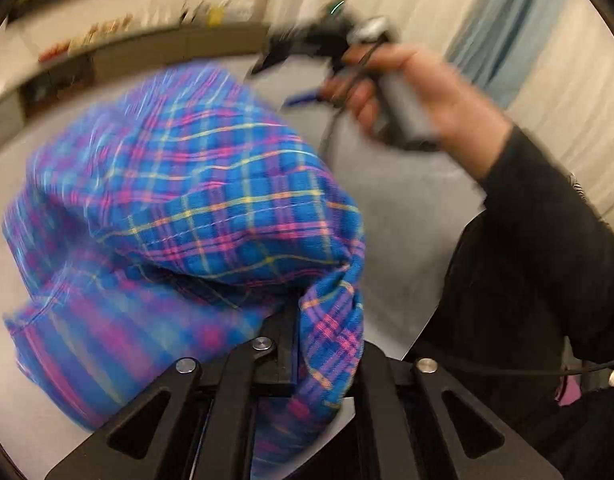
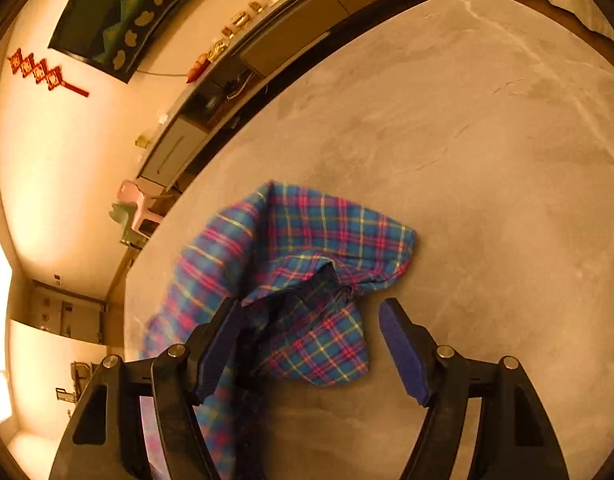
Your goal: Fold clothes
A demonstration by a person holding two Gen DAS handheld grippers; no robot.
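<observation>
One grey marbled table (image 2: 487, 128) fills most of the right wrist view; its surface also shows pale behind the cloth in the left wrist view. Far left beyond the table: a long shelf unit (image 2: 243, 52) along the wall, small items on top, too small to identify.

Plaid garment (image 2: 307, 248), blue with pink and yellow lines, sits bunched in the near-left part of the table. Part of it rests on the surface, part is lifted and blurred. In the left wrist view the same garment (image 1: 195, 208) bulges up close to the lens.

Left gripper (image 1: 307, 340): clamped on a twisted bunch of the garment, cloth wrapping over the fingers.

Right gripper (image 2: 311, 344): jaws spread wide, nothing pinched. Its left finger overlaps the cloth in frame; contact unclear. Right finger over bare table.

Person's hand (image 1: 419, 92) on the right gripper's handle, dark sleeve (image 1: 547, 216), far right in the left wrist view, motion-blurred.
</observation>
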